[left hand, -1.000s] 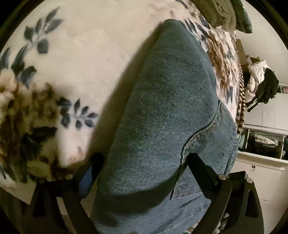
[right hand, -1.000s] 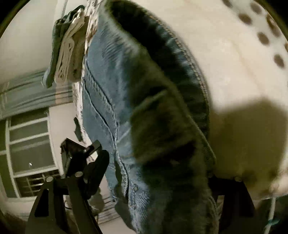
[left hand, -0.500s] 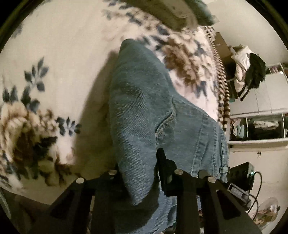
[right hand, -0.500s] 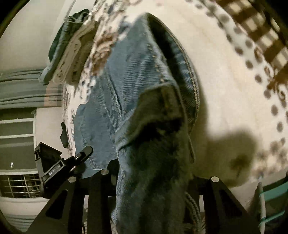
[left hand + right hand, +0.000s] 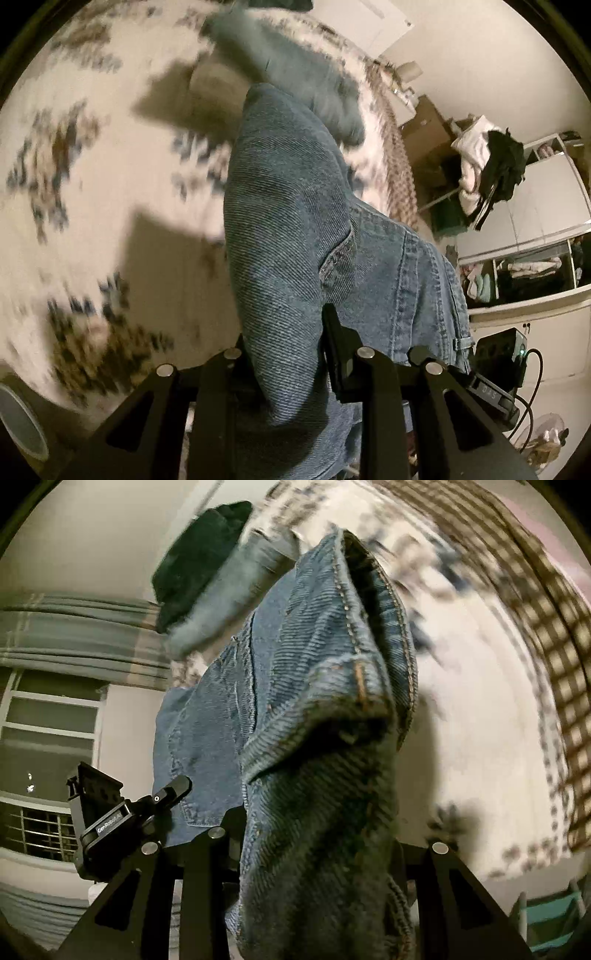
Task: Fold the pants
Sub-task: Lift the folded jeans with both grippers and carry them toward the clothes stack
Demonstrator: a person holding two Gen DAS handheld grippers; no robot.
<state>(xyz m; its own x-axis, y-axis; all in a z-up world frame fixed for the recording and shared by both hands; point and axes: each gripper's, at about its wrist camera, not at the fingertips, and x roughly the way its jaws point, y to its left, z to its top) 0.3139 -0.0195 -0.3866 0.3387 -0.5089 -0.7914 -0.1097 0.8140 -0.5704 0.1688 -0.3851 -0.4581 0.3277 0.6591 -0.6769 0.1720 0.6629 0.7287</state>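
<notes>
Blue denim pants [image 5: 288,221] hang lifted above the flowered bed blanket [image 5: 92,184], their legs trailing away toward the far side. My left gripper [image 5: 286,343] is shut on a thick fold of the denim near a pocket seam. In the right wrist view the same pants [image 5: 314,664] show their waistband and its dark inside. My right gripper [image 5: 314,842] is shut on that bunched waistband, and cloth hides its right finger. The left gripper's body [image 5: 122,812] shows to the left of the pants.
A dark folded garment pile [image 5: 199,576] lies at the far end of the bed. Beside the bed stand a white wardrobe with open shelves [image 5: 535,266] and a heap of clothes [image 5: 487,166]. A window [image 5: 44,738] and a checked cover [image 5: 535,627] flank the bed.
Both grippers have closed on the pants' top end and risen with it. The denim has come up off the blanket, and the bed now looks farther away.
</notes>
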